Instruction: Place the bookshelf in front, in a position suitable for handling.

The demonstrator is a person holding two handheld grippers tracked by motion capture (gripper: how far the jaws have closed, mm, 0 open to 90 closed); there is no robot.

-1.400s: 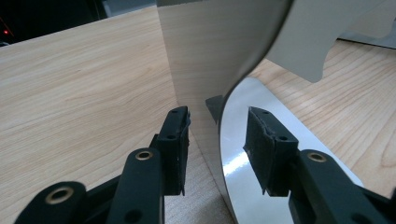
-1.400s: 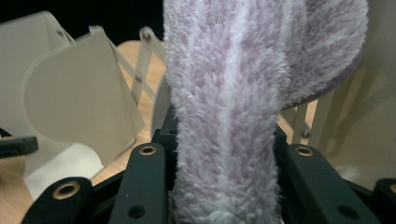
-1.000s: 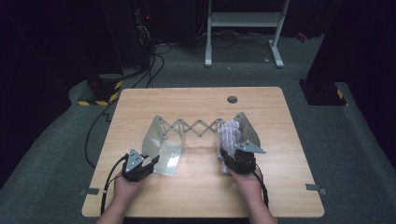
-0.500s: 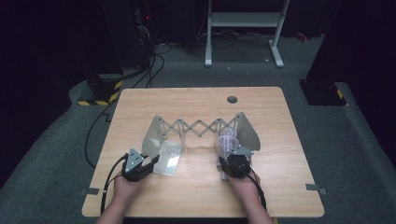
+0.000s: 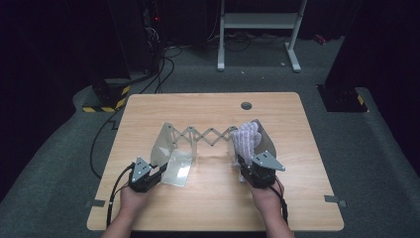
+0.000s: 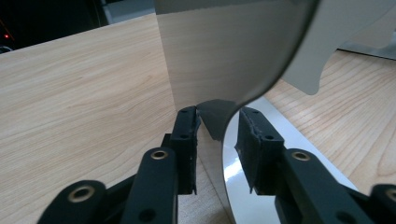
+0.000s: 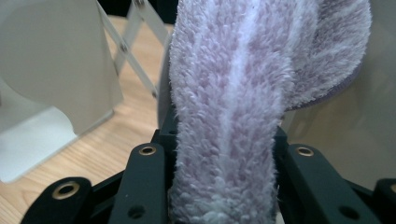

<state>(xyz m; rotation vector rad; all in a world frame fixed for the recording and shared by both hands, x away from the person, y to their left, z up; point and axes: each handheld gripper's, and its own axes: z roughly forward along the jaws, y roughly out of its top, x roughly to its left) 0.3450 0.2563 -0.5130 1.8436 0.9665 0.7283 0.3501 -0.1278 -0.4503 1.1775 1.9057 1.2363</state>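
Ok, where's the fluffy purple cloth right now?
In the high view the purple cloth is right of the table's middle, held in the right tongs against the right end plate of the expanding metal bookend rack.

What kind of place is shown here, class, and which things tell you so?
Probably a lab or recording studio: a lone wooden table on grey carpet, black surroundings, cables trailing on the floor, and a metal stand behind.

Wooden table seen from above, bearing an expanding metal rack with a curved end plate at each side. The left gripper lies at the near edge of the left plate; the right gripper holds a lilac fluffy cloth against the right plate. Cables and a white stand occupy the dark floor beyond.
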